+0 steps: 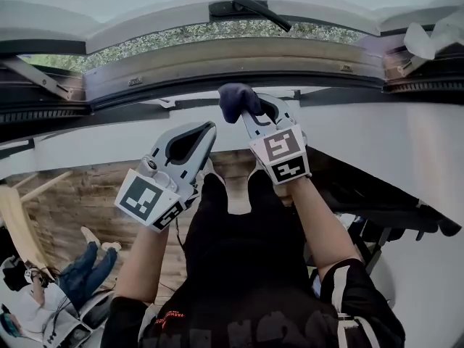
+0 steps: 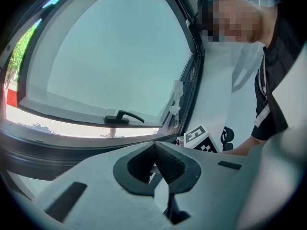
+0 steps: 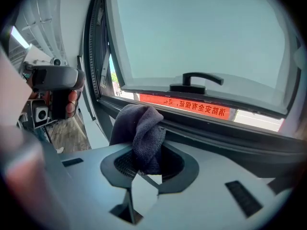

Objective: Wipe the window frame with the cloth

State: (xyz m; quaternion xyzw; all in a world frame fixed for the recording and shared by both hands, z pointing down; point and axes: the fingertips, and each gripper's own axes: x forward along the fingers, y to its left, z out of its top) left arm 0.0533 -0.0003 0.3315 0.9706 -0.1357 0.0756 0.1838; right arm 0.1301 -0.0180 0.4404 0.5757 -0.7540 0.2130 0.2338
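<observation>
Your right gripper [image 1: 254, 118] fingers pinch the dark blue fuzzy cloth [image 1: 235, 98] at the middle of the head view, just under the grey window frame [image 1: 239, 67] edge. Your left gripper [image 1: 205, 131] fingers are pressed together, holding nothing, in open room at lower left.

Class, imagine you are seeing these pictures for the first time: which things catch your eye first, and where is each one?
The dark cloth bunched in the right tool stands out first, raised close to the window frame at the centre of the head view. Beside it, to the left, the left tool is shut and empty. Above both, a black handle sits on the window sash.
</observation>
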